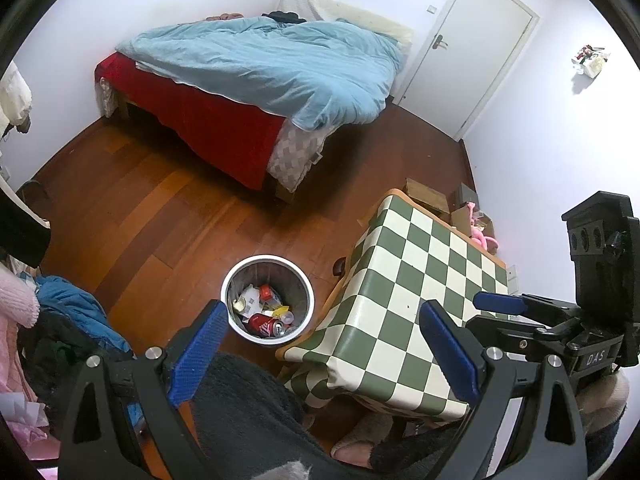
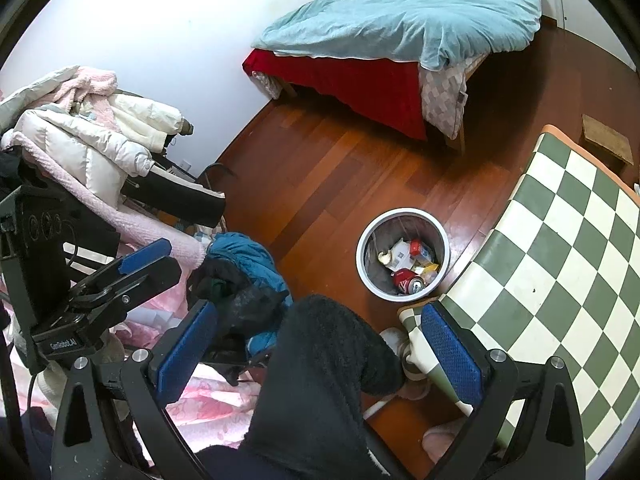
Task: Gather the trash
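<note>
Blue pads stand wide apart on both my tongs: the left tongs (image 1: 320, 356) and the right tongs (image 2: 320, 356) are spread open and grip nothing. The bin (image 1: 268, 300) sits low centre in the left view, on the floor (image 1: 160, 200) just beside the worktop (image 1: 420, 280) corner. Inside it lie a red can (image 1: 266, 325), paper and wrappers. I see no loose trash on the worktop, so I judge the collecting nearly done. The risk from here: my knee (image 2: 320, 340) and the worktop corner crowd the bin, so a careless reach could knock it over and spill the can.
</note>
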Tool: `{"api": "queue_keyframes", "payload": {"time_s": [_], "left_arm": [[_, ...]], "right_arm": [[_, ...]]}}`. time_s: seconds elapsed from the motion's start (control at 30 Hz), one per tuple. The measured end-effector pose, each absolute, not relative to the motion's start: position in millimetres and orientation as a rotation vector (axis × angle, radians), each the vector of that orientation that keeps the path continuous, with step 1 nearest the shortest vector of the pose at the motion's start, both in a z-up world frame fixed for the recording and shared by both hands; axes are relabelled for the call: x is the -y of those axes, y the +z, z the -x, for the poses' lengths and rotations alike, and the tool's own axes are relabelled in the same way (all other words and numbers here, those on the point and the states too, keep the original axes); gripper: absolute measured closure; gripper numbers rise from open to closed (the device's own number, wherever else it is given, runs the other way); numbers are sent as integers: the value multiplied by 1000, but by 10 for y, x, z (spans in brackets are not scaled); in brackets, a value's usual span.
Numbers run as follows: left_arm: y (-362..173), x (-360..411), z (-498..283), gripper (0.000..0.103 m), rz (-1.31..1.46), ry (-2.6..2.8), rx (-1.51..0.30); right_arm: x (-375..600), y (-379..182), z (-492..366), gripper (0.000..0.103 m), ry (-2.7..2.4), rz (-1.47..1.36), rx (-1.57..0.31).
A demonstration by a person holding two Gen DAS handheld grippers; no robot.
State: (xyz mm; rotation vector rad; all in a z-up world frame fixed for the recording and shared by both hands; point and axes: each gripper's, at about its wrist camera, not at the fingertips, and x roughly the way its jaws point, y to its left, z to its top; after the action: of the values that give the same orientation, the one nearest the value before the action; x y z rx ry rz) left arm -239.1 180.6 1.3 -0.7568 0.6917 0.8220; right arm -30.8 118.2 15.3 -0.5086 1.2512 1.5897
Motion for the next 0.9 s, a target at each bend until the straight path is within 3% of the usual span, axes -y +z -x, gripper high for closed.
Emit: {"api": "queue_keyframes", "payload": {"time_s": [0.2, 0.27, 0.9], "left_arm": [[-8, -1822, 2392, 5, 761, 819, -692], [-29, -1817, 2376, 0, 766, 820, -695], [-19, -1731, 2325, 0, 800, 766, -685]], "right_arm": [[-1155, 144, 305, 0, 1591, 507, -1255], [-1159, 149, 301, 0, 1592, 510, -1255], [-1191, 109, 299, 0, 1554, 483, -1277]]}}
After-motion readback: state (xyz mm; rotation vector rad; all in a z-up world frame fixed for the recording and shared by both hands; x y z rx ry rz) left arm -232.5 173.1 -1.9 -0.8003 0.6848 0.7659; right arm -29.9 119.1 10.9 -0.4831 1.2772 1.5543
